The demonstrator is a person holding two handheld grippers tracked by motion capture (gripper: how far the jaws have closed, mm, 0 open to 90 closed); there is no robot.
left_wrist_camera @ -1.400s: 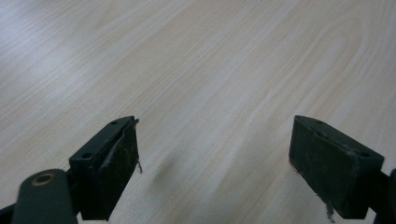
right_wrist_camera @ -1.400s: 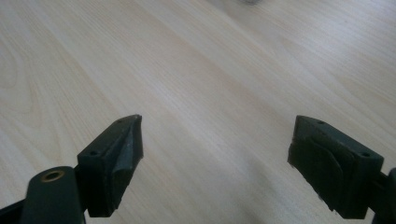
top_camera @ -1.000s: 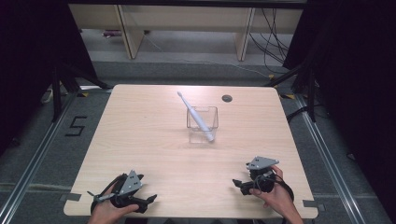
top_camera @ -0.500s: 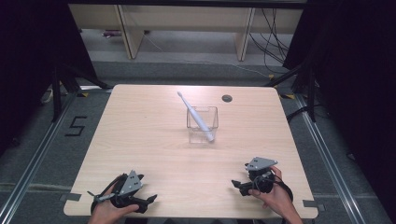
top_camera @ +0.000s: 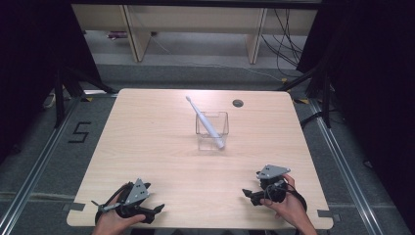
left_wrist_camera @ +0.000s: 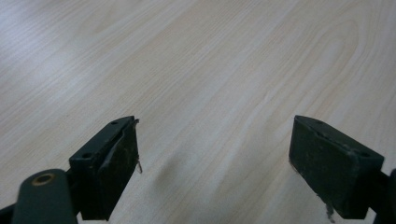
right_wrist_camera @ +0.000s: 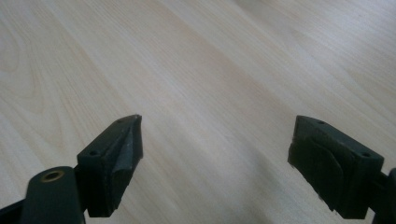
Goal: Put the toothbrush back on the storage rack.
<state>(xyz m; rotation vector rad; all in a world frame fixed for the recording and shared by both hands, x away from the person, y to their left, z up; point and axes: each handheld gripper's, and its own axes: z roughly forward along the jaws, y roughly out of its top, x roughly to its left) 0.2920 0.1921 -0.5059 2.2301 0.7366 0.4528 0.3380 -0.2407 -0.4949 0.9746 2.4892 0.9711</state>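
- Left hand-held gripper [top_camera: 128, 205]: rests at the near left edge of the worktop [top_camera: 147, 142], jaws spread wide with bare wood between them.
- Toothbrush [top_camera: 205, 122]: stands tilted in a clear cup [top_camera: 212, 131] near the worktop's middle, head pointing far and left over the rim, well apart from both hands.
- Small dark hole [top_camera: 238, 103]: far of the cup, to its right.
- Right hand-held gripper [top_camera: 266, 188]: near right edge, jaws spread, holding nothing.
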